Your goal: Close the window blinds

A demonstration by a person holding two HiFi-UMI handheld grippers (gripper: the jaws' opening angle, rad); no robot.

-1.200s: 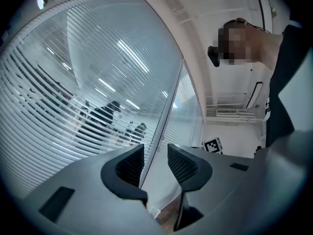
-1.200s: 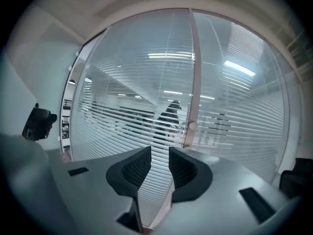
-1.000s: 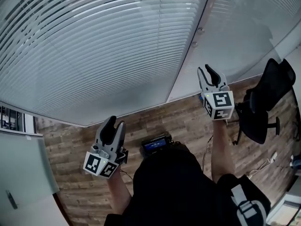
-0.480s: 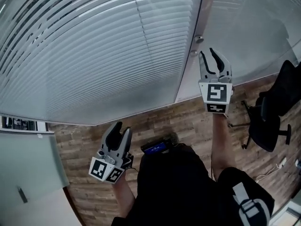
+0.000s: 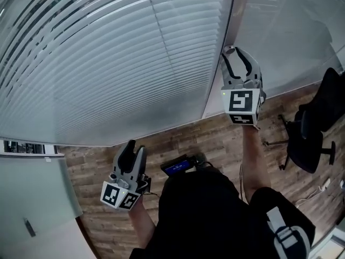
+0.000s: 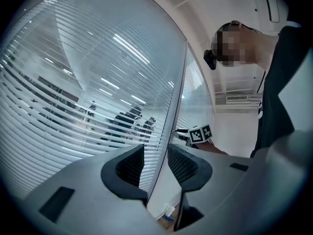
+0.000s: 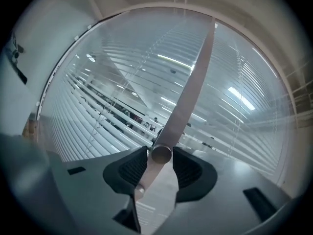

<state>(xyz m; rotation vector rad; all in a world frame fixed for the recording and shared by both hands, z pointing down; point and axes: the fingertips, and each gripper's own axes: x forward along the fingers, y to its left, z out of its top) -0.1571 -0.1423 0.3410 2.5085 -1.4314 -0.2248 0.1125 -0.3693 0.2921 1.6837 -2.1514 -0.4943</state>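
- We held the right gripper (image 5: 235, 58) level, up against the frame post (image 5: 228, 15) that divided the two panes. That was where the round knob (image 7: 161, 154) sat, and we judged it to be the control that tilts the slats.
- Its fingers had just been opening and stood wide apart, one on each side of the knob, which lay between them. The pads looked close to the knob but not pressing on it, so we read it as straddled, not gripped.
- Straddling it squarely made sense. Once closed, the fingers would meet the knob on opposite sides, and a roll of the wrist could turn it.
- The window blinds (image 5: 108, 63) hung behind the glass to the left of the post, filling that pane down to its lower edge. Their slats lay tilted apart. Through the gaps both gripper views showed ceiling lights and figures in the room beyond, so we judged the closing not yet done.
- We held the left gripper (image 5: 135, 147) low and well away from the glass, above the wooden floor (image 5: 178, 139), its fingers apart with nothing between them. We judged it idle there, out of the right arm's way, since the knob seemed to need only one hand.
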